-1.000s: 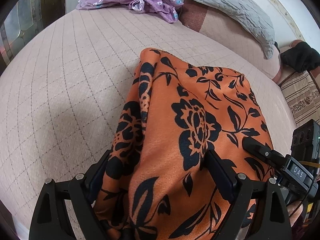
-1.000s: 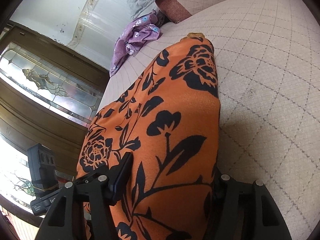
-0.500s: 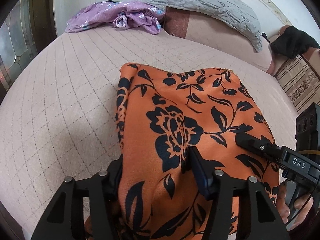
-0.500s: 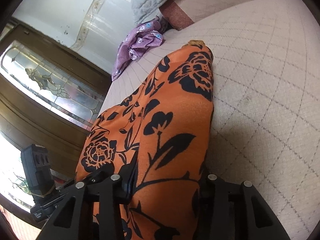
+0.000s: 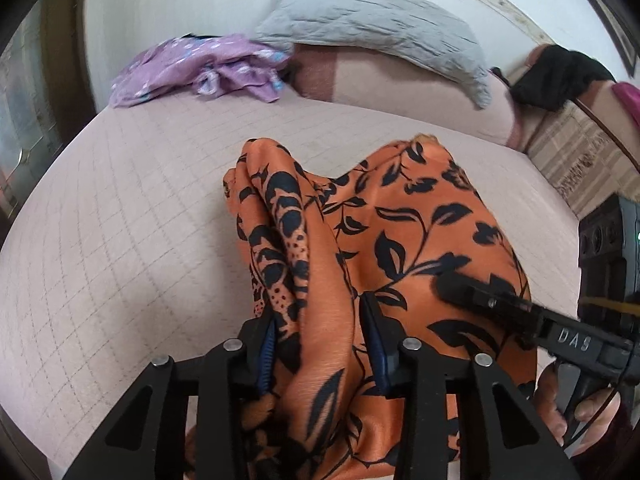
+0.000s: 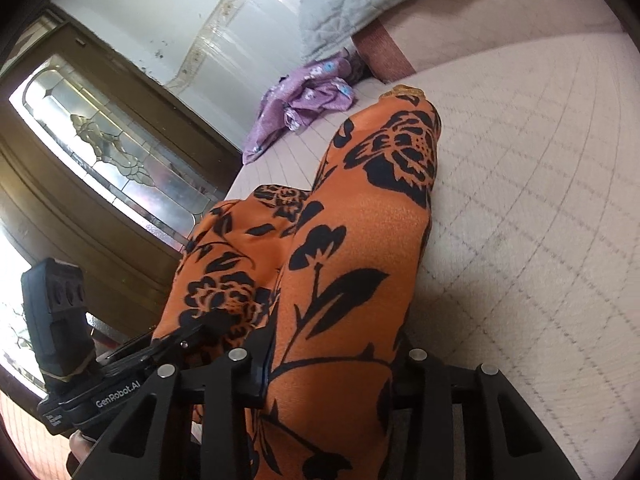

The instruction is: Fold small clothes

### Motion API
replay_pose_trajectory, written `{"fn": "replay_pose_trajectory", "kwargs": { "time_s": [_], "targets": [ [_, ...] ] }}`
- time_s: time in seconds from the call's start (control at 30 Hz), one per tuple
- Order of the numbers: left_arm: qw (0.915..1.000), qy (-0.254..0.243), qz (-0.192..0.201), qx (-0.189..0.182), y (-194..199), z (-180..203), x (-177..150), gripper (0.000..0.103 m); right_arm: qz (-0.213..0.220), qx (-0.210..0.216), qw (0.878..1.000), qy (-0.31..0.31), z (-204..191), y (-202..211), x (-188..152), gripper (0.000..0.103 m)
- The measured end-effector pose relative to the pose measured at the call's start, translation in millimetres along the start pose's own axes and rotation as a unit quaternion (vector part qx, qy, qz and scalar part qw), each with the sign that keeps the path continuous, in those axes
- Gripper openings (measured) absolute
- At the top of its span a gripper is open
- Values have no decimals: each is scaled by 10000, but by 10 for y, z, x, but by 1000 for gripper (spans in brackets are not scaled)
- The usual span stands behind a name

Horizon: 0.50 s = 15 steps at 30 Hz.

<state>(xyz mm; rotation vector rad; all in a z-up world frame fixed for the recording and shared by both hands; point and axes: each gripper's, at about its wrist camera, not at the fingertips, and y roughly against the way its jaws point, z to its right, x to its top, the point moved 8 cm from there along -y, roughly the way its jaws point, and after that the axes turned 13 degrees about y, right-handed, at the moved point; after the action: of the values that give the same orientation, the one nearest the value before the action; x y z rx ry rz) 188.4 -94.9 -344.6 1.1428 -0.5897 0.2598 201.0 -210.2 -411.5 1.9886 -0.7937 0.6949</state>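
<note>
Left wrist view: the left hand-held gripper (image 5: 320,344) has just been closing its jaws, and a bunched fold of the orange garment with black flowers (image 5: 400,232) now sits pinched between its blue-edged pads. The garment rises from the quilted bed (image 5: 120,240) toward the camera, its far end still resting on the bed. To the right of the garment, the right hand-held gripper (image 5: 452,284) reaches in from the side, its black tip pressed against the cloth, with a person's fingers (image 5: 560,400) wrapped on its handle. Beyond the garment, near the far edge of the bed, lies a crumpled purple cloth (image 5: 200,68), and beside that a grey quilted pillow (image 5: 372,20).

Right wrist view: the right hand-held gripper (image 6: 332,360) has also just been closing, and it is clamped on a broad fold of the orange garment (image 6: 360,240), which fills the gap between its fingers. The garment stretches away across the bed (image 6: 540,200). Left of the garment, the left hand-held gripper (image 6: 192,332) bites into the cloth's other edge. The purple cloth (image 6: 300,108) lies behind the garment's far end.
</note>
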Motion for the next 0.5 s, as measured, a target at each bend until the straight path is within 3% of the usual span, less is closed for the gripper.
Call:
{"fn": "replay_pose_trajectory", "kwargs": {
  "time_s": [0.27,0.5],
  "targets": [
    [9975,-408,-210,-530,-12,491,-155,35,390,-326,9979,-398,525,706,29,39],
    [9929,-1043,-525,-210,-245,711,-435,35,319,-528,9943,-871,1012,929,-207,39]
  ]
}}
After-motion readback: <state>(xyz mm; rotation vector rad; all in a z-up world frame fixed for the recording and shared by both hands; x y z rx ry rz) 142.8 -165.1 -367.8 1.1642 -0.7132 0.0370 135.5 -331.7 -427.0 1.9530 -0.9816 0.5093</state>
